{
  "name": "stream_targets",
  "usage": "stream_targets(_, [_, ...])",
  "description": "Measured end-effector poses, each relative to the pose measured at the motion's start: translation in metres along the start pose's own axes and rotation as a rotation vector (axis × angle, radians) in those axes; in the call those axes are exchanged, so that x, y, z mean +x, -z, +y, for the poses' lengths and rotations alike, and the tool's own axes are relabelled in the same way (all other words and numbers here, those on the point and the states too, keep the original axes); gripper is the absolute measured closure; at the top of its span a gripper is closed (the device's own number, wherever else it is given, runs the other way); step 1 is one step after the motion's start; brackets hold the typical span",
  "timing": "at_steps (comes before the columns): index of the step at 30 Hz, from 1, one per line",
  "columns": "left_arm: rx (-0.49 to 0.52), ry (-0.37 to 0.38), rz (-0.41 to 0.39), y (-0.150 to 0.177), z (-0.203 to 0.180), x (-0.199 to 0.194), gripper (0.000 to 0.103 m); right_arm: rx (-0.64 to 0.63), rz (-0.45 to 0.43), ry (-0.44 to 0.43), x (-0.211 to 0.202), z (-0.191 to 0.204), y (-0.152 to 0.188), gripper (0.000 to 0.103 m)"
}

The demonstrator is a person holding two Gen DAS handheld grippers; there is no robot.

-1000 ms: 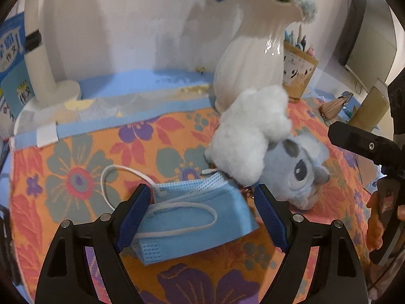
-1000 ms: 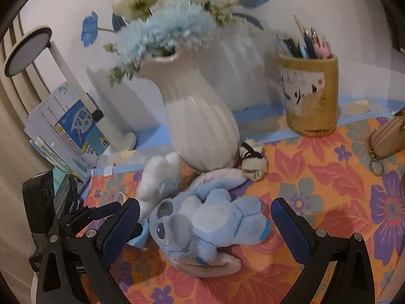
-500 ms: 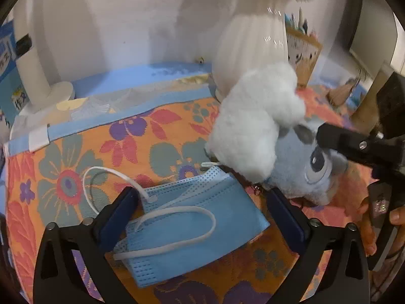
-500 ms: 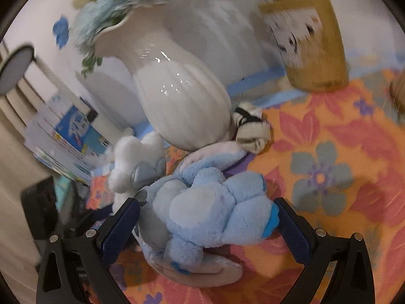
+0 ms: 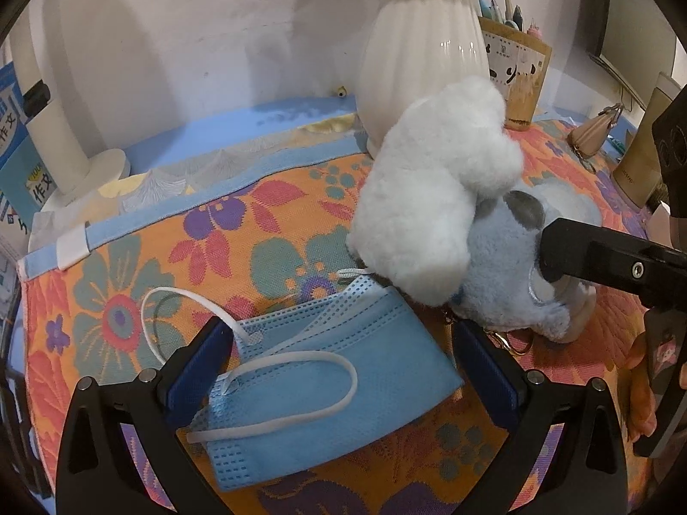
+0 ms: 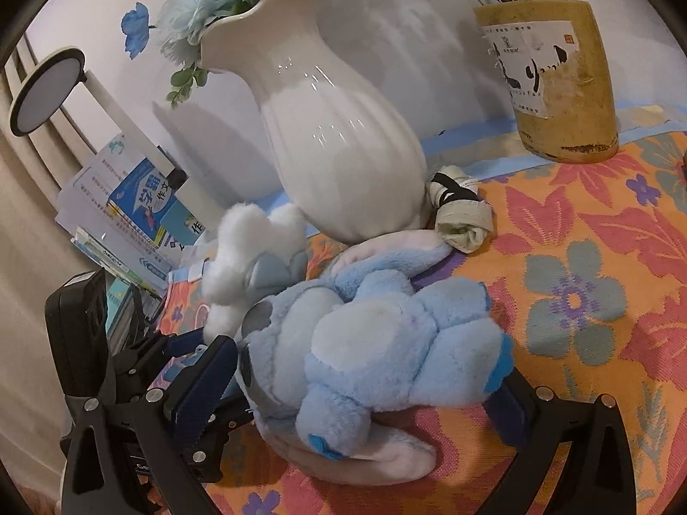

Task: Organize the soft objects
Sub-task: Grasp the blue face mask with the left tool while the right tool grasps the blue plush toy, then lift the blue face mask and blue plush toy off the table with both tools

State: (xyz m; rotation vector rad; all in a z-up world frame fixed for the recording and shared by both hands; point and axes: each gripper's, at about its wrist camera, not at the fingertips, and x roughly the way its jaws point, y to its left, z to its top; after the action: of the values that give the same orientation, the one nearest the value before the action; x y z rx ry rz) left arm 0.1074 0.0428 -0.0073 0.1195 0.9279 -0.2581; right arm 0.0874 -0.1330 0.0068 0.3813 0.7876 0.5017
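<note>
White plastered wall [image 5: 206, 43] behind, scuffed and shadowed. Table under orange floral cloth [image 5: 240, 231], pale blue strip [image 5: 223, 133] along rear edge. Beige curtain [image 6: 25, 223], apparently, beyond left edge. Lighting indoor, moderately dim.

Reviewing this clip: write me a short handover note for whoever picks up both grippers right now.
Left gripper: open wide, fingers astride the blue face mask on the floral cloth; not gripped.
Right gripper: open, fingers either side of the blue plush toy; pads not clearly pressing.
Things: the white plush leans on the blue plush, both beside the white vase. A rolled sock lies at the vase's foot.
Done: nothing visibly sorted yet.
Left: close on mask and blue plush, then the white plush and sock. Mind the vase close behind.
</note>
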Motion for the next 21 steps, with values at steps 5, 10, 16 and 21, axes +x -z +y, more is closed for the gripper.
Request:
stream_targets(5, [0.001, -0.001, 0.000, -0.001, 0.001, 0.000, 0.001, -0.031, 0.013, -0.027, 0.003, 0.006, 0.001, 0.000])
stream_targets(10, [0.001, 0.000, -0.002, 0.000, 0.000, -0.001, 0.001, -0.071, 0.037, 0.004, 0.011, 0.014, 0.000, 0.000])
stream_targets(16, [-0.043, -0.010, -0.067, 0.004, 0.010, -0.014, 0.061, -0.086, 0.002, 0.016, 0.007, 0.016, 0.000, 0.018])
stream_targets(21, [-0.074, -0.017, -0.083, 0.005, 0.019, -0.018, 0.064, -0.096, -0.007, 0.026, 0.004, 0.016, 0.001, 0.019])
